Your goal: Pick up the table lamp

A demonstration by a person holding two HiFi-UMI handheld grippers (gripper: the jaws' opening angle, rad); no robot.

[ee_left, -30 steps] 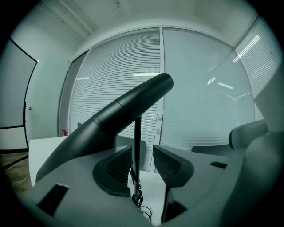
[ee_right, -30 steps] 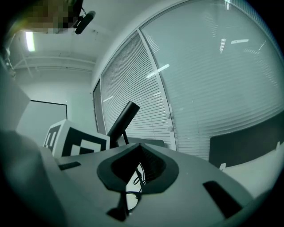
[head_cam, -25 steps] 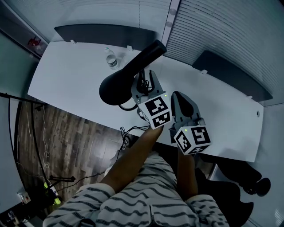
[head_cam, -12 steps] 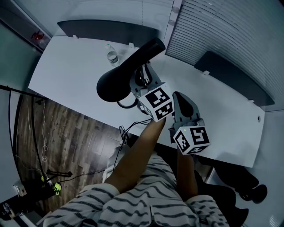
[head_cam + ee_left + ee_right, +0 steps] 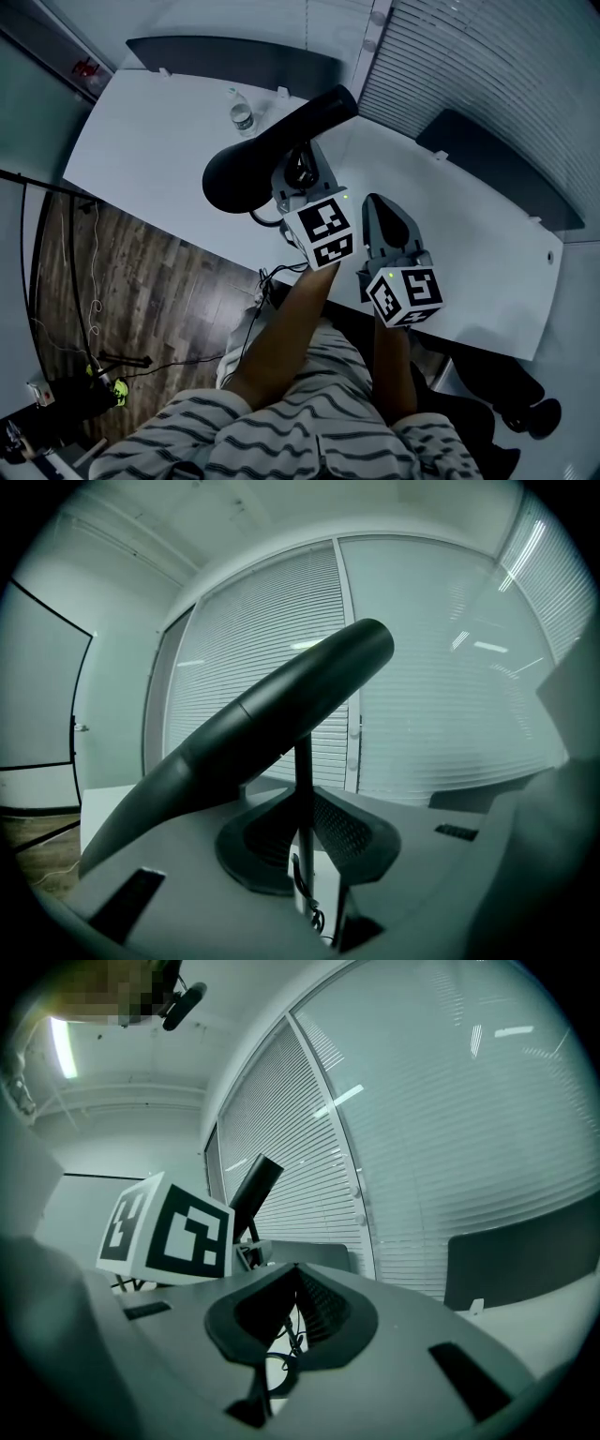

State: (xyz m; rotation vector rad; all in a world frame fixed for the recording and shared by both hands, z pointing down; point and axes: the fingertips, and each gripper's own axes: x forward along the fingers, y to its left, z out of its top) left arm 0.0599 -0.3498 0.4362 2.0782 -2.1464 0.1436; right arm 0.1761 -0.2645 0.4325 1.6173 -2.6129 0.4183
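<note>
A black table lamp [image 5: 272, 150] with a long tubular head stands on the white table [image 5: 150, 159]. Its thin stem [image 5: 303, 789] rises between my left gripper's jaws. The left gripper [image 5: 302, 176] reaches in under the lamp head [image 5: 272, 724], and its jaws are closing, with the pads against the stem on both sides. My right gripper [image 5: 385, 214] hovers just right of it over the table, jaws together and holding nothing. In the right gripper view the right gripper [image 5: 295, 1283] points past the left marker cube [image 5: 169, 1232] and the lamp head [image 5: 251, 1190].
A small water bottle [image 5: 241, 114] stands behind the lamp near the table's far edge. The lamp's black cable [image 5: 272, 277] hangs off the front edge to the wooden floor. Dark chair backs [image 5: 234, 61] [image 5: 487, 159] line the far side, before blinds.
The left gripper's jaws have drawn in around the lamp stem. Both hands stay about where they were, and the lamp has not left the table.
</note>
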